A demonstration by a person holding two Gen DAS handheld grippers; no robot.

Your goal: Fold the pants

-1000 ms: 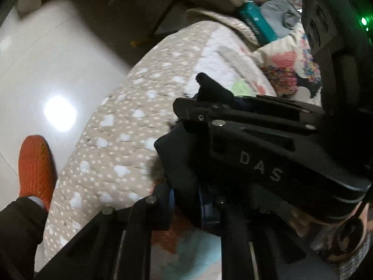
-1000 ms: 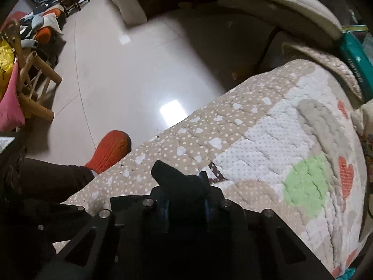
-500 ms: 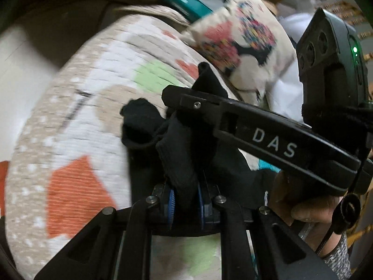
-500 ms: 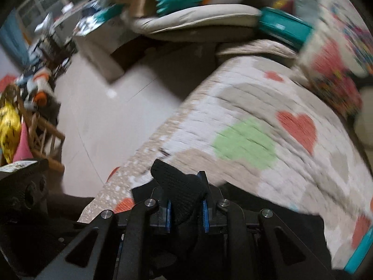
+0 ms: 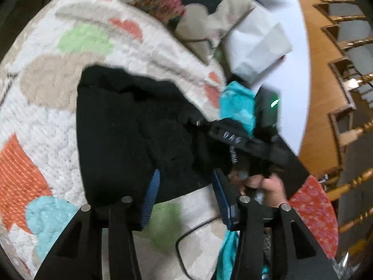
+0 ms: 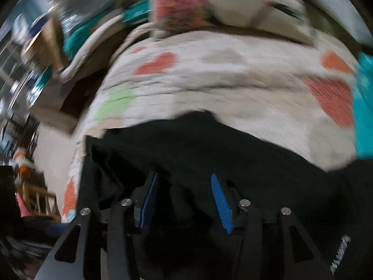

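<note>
The black pants [image 5: 121, 130] lie folded on a quilt with coloured hearts [image 5: 46, 107]. My left gripper [image 5: 185, 186] is open, its blue pads [image 5: 151, 196] spread over the near edge of the pants. The right gripper's black body [image 5: 254, 144] shows in the left wrist view beside the pants. In the right wrist view the pants [image 6: 233, 144] lie just ahead on the quilt [image 6: 233, 79]. My right gripper [image 6: 184, 191] is open, with its blue pads [image 6: 220, 200] apart over the dark cloth. That view is blurred.
A patterned cushion [image 5: 186, 7] and white cloth [image 5: 256, 46] lie at the far side of the quilt. A teal cloth [image 5: 237, 107] lies at the right. A wooden stair rail [image 5: 345, 93] stands at the right. Cluttered furniture [image 6: 46, 46] stands at the left.
Both grippers were shut on black cloth and carried it over the quilt. Now both have opened and the pants lie flat on the quilt.
</note>
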